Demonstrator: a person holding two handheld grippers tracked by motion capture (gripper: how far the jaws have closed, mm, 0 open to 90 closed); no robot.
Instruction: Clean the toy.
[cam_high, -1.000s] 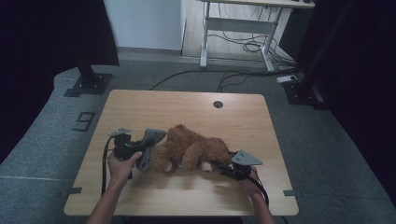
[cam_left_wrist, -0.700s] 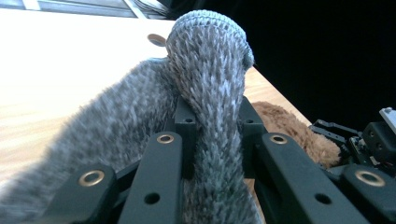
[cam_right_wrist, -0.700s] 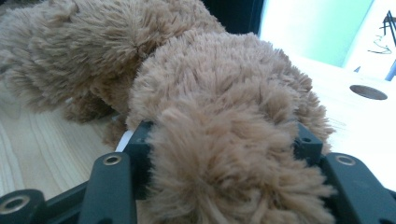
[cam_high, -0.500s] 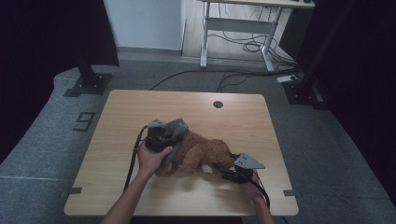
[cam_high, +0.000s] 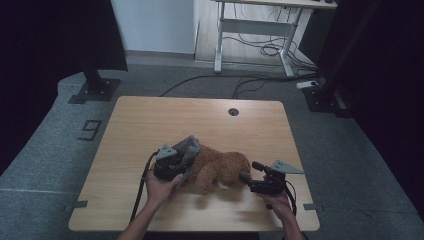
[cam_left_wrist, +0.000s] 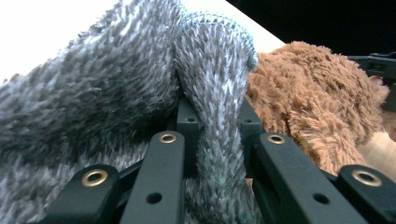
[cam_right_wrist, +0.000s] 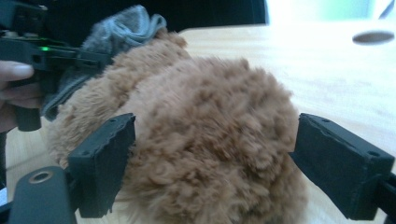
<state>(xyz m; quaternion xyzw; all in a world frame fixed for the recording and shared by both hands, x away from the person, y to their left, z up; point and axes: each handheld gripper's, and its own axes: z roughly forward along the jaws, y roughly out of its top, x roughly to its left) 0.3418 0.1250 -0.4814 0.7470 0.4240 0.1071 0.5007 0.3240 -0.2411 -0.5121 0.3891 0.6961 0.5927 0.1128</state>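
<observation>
A brown plush toy (cam_high: 222, 170) lies on the wooden table (cam_high: 150, 115) near its front edge. My left gripper (cam_high: 187, 157) is shut on a fold of grey fuzzy cloth (cam_high: 188, 146) at the toy's left end; in the left gripper view the cloth (cam_left_wrist: 140, 84) bunches between the jaws of that gripper (cam_left_wrist: 217, 121), with the toy (cam_left_wrist: 317, 107) just behind. My right gripper (cam_high: 250, 171) is at the toy's right end. Its jaws have just been opening and now stand wide on either side of the plush (cam_right_wrist: 205, 140), the right pad (cam_right_wrist: 336, 154) clear of the fur.
A round cable hole (cam_high: 233, 111) sits at the table's far middle. Beyond the table are a black stand base (cam_high: 95, 90), a white desk frame (cam_high: 260, 25) and floor cables (cam_high: 210, 80). Bare tabletop lies to the left and far side.
The left gripper carried the grey cloth rightward onto the plush toy's left end. The right gripper's jaws opened off the plush, and it drew slightly to the right.
</observation>
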